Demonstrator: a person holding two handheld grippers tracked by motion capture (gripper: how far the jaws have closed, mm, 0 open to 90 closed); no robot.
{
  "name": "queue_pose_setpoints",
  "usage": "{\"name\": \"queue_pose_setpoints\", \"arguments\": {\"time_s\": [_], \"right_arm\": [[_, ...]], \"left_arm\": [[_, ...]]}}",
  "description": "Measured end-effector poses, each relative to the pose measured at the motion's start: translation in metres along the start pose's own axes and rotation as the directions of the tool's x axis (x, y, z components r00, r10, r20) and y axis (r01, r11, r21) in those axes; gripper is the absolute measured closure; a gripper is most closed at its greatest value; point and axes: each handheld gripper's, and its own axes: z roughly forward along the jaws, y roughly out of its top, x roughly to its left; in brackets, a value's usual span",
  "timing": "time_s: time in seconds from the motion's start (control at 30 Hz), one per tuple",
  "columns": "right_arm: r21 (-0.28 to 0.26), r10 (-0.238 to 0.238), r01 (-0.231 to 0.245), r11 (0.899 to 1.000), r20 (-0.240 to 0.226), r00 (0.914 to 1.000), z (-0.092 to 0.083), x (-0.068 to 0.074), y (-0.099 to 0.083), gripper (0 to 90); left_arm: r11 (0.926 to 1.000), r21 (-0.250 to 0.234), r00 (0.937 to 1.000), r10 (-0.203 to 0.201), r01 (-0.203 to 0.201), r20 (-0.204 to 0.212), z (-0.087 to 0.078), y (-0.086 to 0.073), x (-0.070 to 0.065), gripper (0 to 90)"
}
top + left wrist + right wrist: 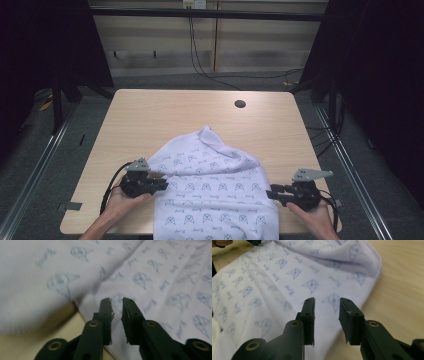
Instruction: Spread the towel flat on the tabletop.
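High view, cloth [212, 195] overhanging near table [150, 115] edge, both grippers' fingers [106, 312] narrowly parted, empty.

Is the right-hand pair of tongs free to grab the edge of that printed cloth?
Probably yes. The right tongs hover open just beside the cloth, whose right edge lies flat on the table in front of them, with nothing between.

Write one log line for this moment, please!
cloth: rumpled on table | left gripper: open, at cloth edge | right gripper: open, nothing held
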Motion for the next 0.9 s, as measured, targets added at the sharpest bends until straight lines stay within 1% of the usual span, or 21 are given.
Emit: {"name": "queue_pose_setpoints", "arguments": {"time_s": [0.07, 0.1, 0.17, 0.23, 0.27, 0.33, 0.4, 0.43, 0.47, 0.5, 0.53, 0.57, 0.6, 0.63, 0.67, 0.7, 0.77, 0.8, 0.83, 0.87, 0.9], "right_arm": [[0.017, -0.024, 0.024, 1.0, -0.001, 0.9997, 0.021, -0.006, 0.013, 65.9], [0.031, -0.028, 0.027, 0.999, 0.002, 0.9996, 0.032, -0.009, 0.019, 66.0], [0.061, -0.049, 0.049, 0.997, 0.008, 0.9987, 0.054, -0.013, 0.03, 66.4], [0.084, -0.065, 0.063, 0.994, 0.012, 0.9978, 0.072, -0.017, 0.038, 64.0], [0.09, -0.071, 0.068, 0.994, 0.026, 0.9972, 0.079, -0.017, 0.04, 61.4], [0.11, -0.099, 0.094, 0.99, 0.043, 0.9941, 0.087, -0.016, 0.04, 61.1], [0.126, -0.149, 0.138, 0.982, 0.086, 0.9851, 0.084, -0.011, 0.037, 74.5], [0.126, -0.149, 0.138, 0.982, 0.086, 0.9851, 0.084, -0.011, 0.037, 74.5], [0.125, -0.157, 0.146, 0.981, 0.089, 0.9835, 0.08, -0.01, 0.034, 81.3], [0.126, -0.147, 0.137, 0.983, 0.08, 0.9859, 0.076, -0.009, 0.03, 86.9], [0.12, -0.14, 0.13, 0.984, 0.073, 0.9875, 0.071, -0.009, 0.025, 87.6], [0.133, -0.107, 0.098, 0.986, 0.067, 0.992, 0.058, -0.006, 0.016, 88.5], [0.133, -0.107, 0.098, 0.986, 0.067, 0.992, 0.058, -0.006, 0.016, 88.5], [0.139, -0.104, 0.097, 0.986, 0.043, 0.9937, 0.046, 0.0, 0.004, 88.6], [0.139, -0.104, 0.097, 0.986, 0.043, 0.9937, 0.046, 0.0, 0.004, 88.6], [0.164, -0.084, 0.081, 0.983, 0.013, 0.9964, 0.033, 0.009, -0.006, 88.7], [0.186, -0.07, 0.072, 0.98, -0.016, 0.9974, 0.022, 0.018, -0.016, 87.4], [0.186, -0.07, 0.072, 0.98, -0.016, 0.9974, 0.022, 0.018, -0.016, 87.4], [0.168, -0.081, 0.086, 0.982, -0.034, 0.9961, 0.013, 0.025, -0.02, 80.8], [0.168, -0.081, 0.086, 0.982, -0.034, 0.9961, 0.013, 0.025, -0.02, 80.8], [0.137, -0.075, 0.082, 0.987, -0.052, 0.9958, 0.01, 0.026, -0.019, 78.7]], "left_arm": [[1.0, -0.004, 1.0, 0.002, -0.002, -0.005, 0.009, 0.008, 0.005, 84.3], [0.9999, 0.015, 0.9999, 0.004, -0.004, -0.011, 0.014, 0.011, 0.006, 84.5], [0.9997, 0.02, 0.9993, 0.017, -0.016, -0.032, 0.022, 0.015, 0.009, 83.8], [1.0, 0.004, 0.9995, 0.002, -0.002, -0.03, 0.027, 0.015, 0.011, 76.3], [1.0, 0.002, 0.9995, 0.004, -0.003, -0.03, 0.027, 0.014, 0.011, 74.8], [0.9997, 0.004, 0.9989, 0.024, -0.024, -0.039, 0.027, 0.014, 0.008, 73.2], [0.9996, 0.002, 0.9988, 0.028, -0.028, -0.039, 0.028, 0.013, 0.006, 71.9], [0.9995, 0.001, 0.9987, 0.032, -0.031, -0.039, 0.027, 0.013, 0.005, 71.9], [0.9994, 0.001, 0.9986, 0.033, -0.033, -0.04, 0.027, 0.012, 0.004, 71.9], [0.9994, 0.002, 0.9988, 0.036, -0.036, -0.033, 0.027, 0.012, 0.003, 71.8], [0.999, 0.001, 0.9986, 0.044, -0.044, -0.031, 0.027, 0.011, 0.001, 71.8], [0.9989, 0.003, 0.9986, 0.047, -0.047, -0.023, 0.028, 0.01, -0.001, 72.5], [0.9983, 0.012, 0.9983, 0.058, -0.057, -0.01, 0.028, 0.01, -0.005, 72.5], [0.9961, 0.028, 0.9965, 0.084, -0.084, 0.003, 0.028, 0.007, -0.015, 81.8], [0.9961, 0.028, 0.9965, 0.084, -0.084, 0.003, 0.028, 0.007, -0.015, 87.6], [0.9944, 0.039, 0.9949, 0.097, -0.098, 0.026, 0.027, 0.006, -0.02, 90.0], [0.9919, 0.061, 0.9924, 0.108, -0.111, 0.06, 0.025, 0.003, -0.031, 90.0], [0.991, 0.07, 0.9911, 0.109, -0.115, 0.077, 0.024, 0.001, -0.037, 90.0], [0.987, 0.087, 0.9869, 0.126, -0.135, 0.101, 0.021, -0.004, -0.048, 90.0], [0.987, 0.087, 0.9869, 0.126, -0.135, 0.101, 0.021, -0.004, -0.048, 90.0], [0.9852, 0.095, 0.9855, 0.133, -0.143, 0.105, 0.019, -0.007, -0.052, 90.0]]}}
